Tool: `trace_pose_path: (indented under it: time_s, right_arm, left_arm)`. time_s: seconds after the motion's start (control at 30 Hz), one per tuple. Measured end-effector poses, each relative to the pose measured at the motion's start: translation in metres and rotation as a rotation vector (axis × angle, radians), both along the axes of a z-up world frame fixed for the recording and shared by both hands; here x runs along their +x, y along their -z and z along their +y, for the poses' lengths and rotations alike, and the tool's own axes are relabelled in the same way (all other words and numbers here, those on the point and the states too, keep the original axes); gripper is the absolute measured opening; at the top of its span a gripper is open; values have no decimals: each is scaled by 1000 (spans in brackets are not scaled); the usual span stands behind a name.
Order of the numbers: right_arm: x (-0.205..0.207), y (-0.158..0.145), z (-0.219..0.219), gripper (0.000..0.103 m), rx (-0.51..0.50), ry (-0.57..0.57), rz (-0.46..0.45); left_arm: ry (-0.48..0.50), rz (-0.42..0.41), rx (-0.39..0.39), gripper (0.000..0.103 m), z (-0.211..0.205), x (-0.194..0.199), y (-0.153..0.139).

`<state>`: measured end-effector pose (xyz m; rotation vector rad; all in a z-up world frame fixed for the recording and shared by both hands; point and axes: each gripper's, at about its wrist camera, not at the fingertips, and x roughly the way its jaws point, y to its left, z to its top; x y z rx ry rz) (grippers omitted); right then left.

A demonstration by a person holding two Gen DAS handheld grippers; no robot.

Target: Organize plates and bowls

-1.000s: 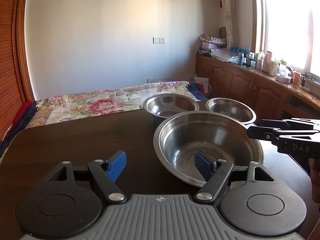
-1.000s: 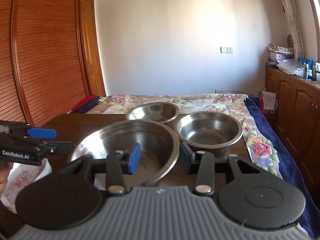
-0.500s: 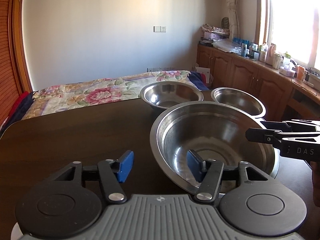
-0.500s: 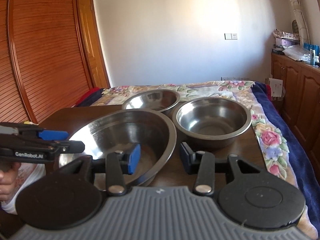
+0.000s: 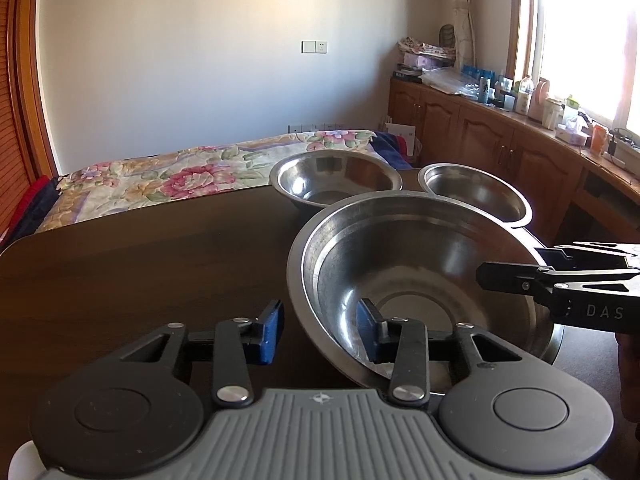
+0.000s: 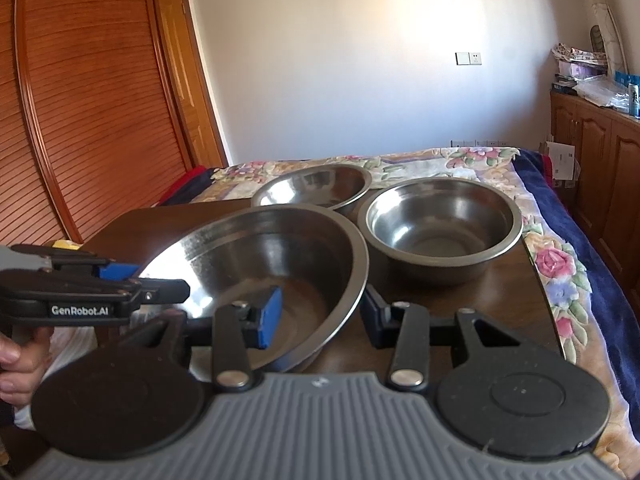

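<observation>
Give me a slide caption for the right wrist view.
Open right claw straddles the large steel bowl's rim; two smaller bowls behind.

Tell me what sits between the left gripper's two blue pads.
The near rim of the large steel bowl crosses the left gripper gap, above dark table; left wrist view.

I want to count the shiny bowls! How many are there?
3. A big round steel bowl sits nearest, between both grippers' open fingers; a shallower steel bowl sits behind it; a deeper steel bowl sits at the table's far right. None looks hidden.
</observation>
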<state>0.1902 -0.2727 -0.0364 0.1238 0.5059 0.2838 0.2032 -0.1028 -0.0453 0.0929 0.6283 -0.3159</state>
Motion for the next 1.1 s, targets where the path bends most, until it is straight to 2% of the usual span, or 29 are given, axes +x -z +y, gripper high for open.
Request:
trace_pose_path:
  time_s: [0.1, 0.33, 0.53, 0.73, 1.1]
  right_arm:
    - [0, 0, 1, 40, 6, -1, 4]
    - [1, 1, 1, 37, 11, -1, 10]
    - [2, 2, 0, 29, 13, 6, 11]
    - [-2, 2, -3, 27, 34, 15, 13]
    - [-25, -13, 6, 27, 81, -14, -23]
  left_arm:
    - [6, 6, 5, 39, -2, 0, 1]
    - [16, 11, 11, 36, -5, -1, 1]
    - [18, 18, 10, 34, -6, -1, 2]
    - [25, 29, -19, 33, -3, -7, 0]
    - [8, -27, -35, 33, 14, -45, -23]
